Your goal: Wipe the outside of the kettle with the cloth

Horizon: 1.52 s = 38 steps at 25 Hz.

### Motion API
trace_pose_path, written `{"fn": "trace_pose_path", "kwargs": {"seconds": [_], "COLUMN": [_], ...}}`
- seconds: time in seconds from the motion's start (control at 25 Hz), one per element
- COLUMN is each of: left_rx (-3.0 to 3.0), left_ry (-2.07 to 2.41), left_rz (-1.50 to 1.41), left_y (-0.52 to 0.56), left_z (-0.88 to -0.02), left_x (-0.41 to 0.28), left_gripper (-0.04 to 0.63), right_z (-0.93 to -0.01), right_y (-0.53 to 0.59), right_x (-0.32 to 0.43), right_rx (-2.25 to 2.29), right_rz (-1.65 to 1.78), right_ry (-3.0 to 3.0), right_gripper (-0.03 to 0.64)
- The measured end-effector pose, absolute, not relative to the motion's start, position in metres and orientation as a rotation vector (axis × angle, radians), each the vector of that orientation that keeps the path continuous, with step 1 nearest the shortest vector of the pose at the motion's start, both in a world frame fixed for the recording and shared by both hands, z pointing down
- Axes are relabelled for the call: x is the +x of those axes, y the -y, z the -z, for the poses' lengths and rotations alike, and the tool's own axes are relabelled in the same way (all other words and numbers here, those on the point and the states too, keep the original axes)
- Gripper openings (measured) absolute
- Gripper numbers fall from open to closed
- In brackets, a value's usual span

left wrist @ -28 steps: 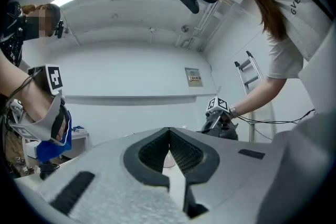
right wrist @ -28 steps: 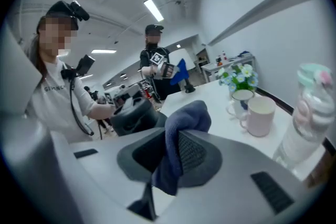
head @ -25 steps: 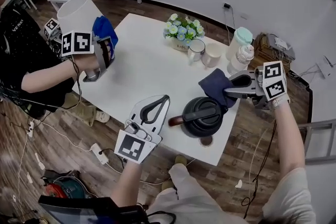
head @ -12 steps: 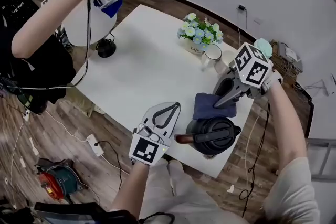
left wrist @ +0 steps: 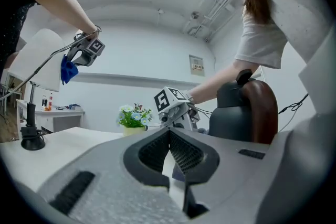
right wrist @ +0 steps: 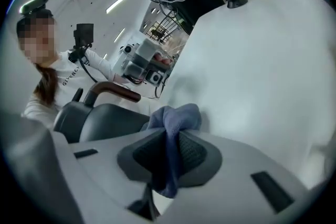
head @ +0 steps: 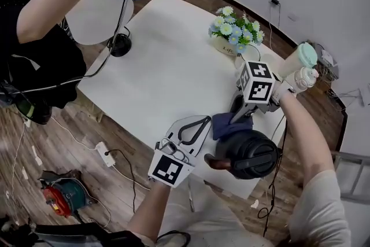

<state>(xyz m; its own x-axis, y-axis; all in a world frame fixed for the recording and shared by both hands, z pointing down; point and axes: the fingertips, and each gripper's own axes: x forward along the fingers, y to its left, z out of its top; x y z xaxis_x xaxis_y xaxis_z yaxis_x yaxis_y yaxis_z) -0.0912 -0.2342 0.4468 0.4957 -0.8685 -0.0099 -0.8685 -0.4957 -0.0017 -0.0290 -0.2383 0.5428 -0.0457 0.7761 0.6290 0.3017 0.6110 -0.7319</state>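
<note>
Right gripper (head: 233, 117) has dropped closer to kettle (head: 250, 154) | jaws pinching blue cloth (head: 222, 125) at kettle's side | left gripper (head: 201, 121) jaws pressed together, empty | kettle at table (head: 167, 66) near edge

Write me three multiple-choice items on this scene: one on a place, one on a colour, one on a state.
1. Where does the kettle stand?
A. By the table's near edge
B. Beside the flowers
C. On the floor

2. What colour is the cloth?
A. Red
B. Blue
C. White

3. How are the right gripper's fingers?
A. Wide apart, empty
B. Shut on the cloth
C. Shut on the kettle

Answers: 1 A, the head view shows it at the edge nearest the camera; 2 B, the head view and the right gripper view both show it blue; 3 B, the right gripper view shows the cloth pinched between them.
</note>
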Motion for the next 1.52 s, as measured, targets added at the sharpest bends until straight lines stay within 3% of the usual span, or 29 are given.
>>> {"fn": "trace_pose_path", "kwargs": {"seconds": [0.28,0.44,0.76,1.08,1.52], "left_rx": [-2.757,-2.766,-2.722,-2.729,-2.707], "left_ry": [-1.587,-1.608,-1.699,-1.758,-1.776], "left_rz": [0.002,0.067,-0.009,-0.015,-0.067], "left_y": [0.233,0.224,0.213,0.207,0.204], "left_z": [-0.468,-0.477,-0.458,-0.467,-0.472], "left_x": [-0.090,-0.091,-0.102,-0.114,-0.107], "left_gripper": [0.008,0.008,0.008,0.008,0.008], "right_z": [-0.567,-0.525,-0.388,-0.484,-0.559], "right_y": [0.251,0.267,0.217,0.177,0.174], "right_x": [-0.038,-0.051,-0.060,-0.064,-0.063], "right_rx": [-0.832,-0.772,-1.252,-1.281,-1.183], "right_rz": [-0.217,-0.055,-0.405,-0.380,-0.223], "right_ry": [1.657,1.825,1.697,1.183,1.293], "right_gripper": [0.055,0.055,0.055,0.055,0.055]}}
